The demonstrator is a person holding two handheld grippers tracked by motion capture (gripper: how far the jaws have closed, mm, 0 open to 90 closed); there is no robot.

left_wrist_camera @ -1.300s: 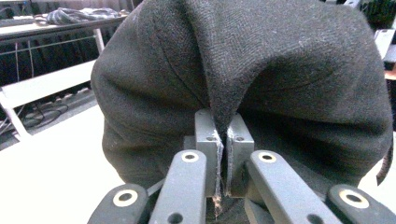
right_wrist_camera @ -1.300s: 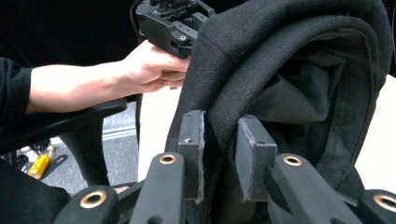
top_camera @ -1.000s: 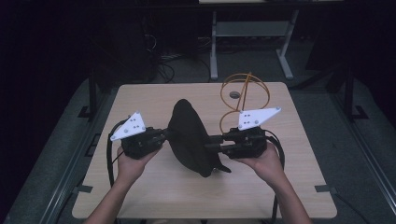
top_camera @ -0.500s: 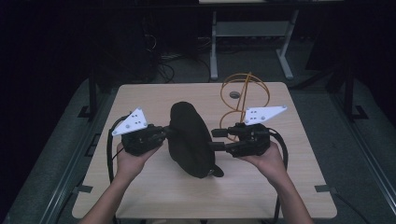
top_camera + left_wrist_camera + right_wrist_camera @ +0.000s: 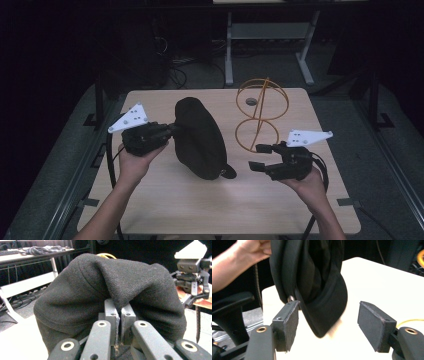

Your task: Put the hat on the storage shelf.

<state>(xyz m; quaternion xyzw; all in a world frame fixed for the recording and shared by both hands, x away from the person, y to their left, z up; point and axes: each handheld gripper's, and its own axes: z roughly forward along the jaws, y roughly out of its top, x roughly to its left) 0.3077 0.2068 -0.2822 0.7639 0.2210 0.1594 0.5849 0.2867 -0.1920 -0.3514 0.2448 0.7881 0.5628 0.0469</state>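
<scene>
A: The room is dim; light falls from above onto the pale table (image 5: 280,200), and the surroundings sink into black.

B: Just ahead of the right gripper (image 5: 328,322), the black cap (image 5: 322,290) blurs at its lower edge, its folds underexposed.

Cap (image 5: 312,277) top cut off, brim tip blurred
</scene>
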